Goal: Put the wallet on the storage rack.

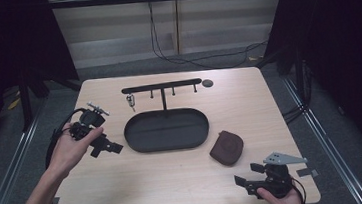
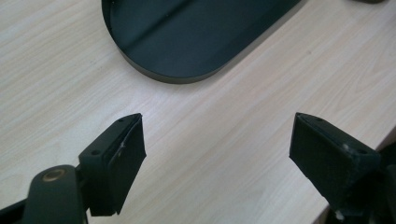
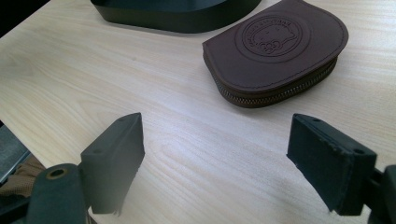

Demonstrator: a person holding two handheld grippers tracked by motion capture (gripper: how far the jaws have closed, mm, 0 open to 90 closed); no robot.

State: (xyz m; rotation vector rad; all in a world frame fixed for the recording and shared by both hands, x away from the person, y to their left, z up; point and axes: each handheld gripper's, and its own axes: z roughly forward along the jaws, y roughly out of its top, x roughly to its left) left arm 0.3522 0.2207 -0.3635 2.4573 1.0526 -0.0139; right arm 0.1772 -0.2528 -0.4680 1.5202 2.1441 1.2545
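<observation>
- Where the right gripper view looks along its two black jaws, the brown leather coin pouch (image 3: 275,51) lies flat on the wooden table (image 3: 93,79), with a round embossed stamp on top and a zipper along its curved edge.
- In the high view the pouch (image 1: 226,148) is just beside the right end of the black oval tray (image 1: 166,130), which carries a T-shaped hook stand (image 1: 161,86) with a key (image 1: 130,102) hanging at its left end.
- Bare table is open in front of the tray, and the pouch is well away from the table edges.
- The right gripper (image 1: 250,174) is near the front right edge, jaws wide apart and empty, the pouch near, up and to the left.
- The left gripper (image 1: 107,146) is left of the tray, also spread and empty, well apart from the pouch.
</observation>
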